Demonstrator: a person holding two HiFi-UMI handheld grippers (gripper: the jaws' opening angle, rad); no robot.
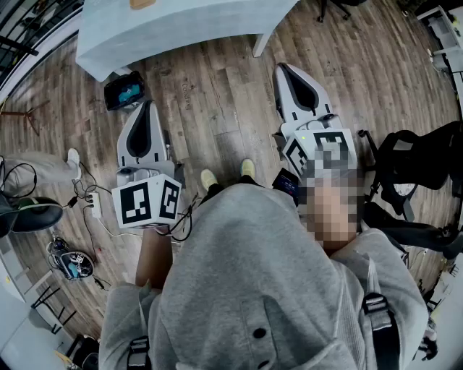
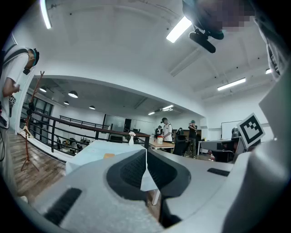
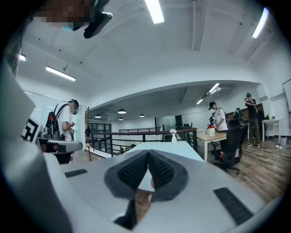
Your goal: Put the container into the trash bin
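At mid-frame in the head view, the left gripper (image 1: 150, 105) and right gripper (image 1: 283, 69) point level, jaws pressed together on nothing, so the task looks unstarted. A tan item (image 1: 142, 3), perhaps the container, lies on the table (image 1: 188, 29) at the top edge. Upper left, a black bin (image 1: 124, 90) waits on the floor.

wooden floor (image 1: 217, 108) bears a table (image 1: 181, 25) and black bin (image 1: 124, 90).
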